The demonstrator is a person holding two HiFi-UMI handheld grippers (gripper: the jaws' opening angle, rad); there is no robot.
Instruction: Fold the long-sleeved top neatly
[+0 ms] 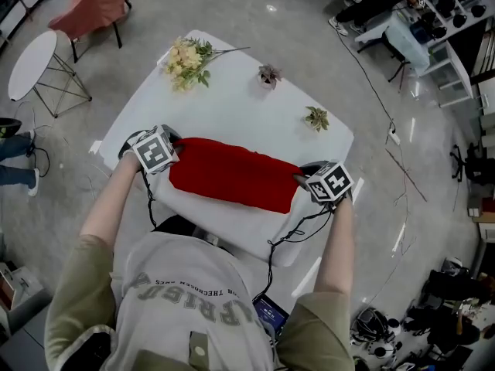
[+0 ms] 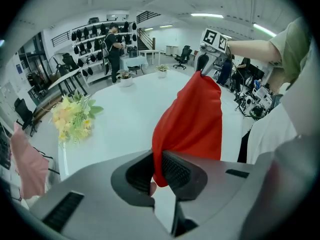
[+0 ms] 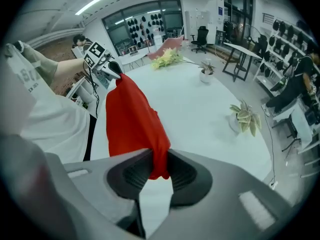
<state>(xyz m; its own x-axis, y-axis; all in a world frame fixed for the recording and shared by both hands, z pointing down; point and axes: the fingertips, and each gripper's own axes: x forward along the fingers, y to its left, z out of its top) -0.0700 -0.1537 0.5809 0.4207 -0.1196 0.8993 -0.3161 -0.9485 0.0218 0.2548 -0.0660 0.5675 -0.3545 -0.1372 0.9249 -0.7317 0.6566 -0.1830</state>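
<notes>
The red long-sleeved top stretches as a folded band across the near part of the white table, held at both ends. My left gripper is shut on its left end; in the left gripper view the red cloth is pinched between the pads. My right gripper is shut on the right end, and the right gripper view shows the top clamped between its jaws and running toward the other gripper.
Yellow flowers lie at the table's far left corner. Two small potted plants stand along the far side. A round side table and a pink-draped chair are on the floor at left. Cables trail at right.
</notes>
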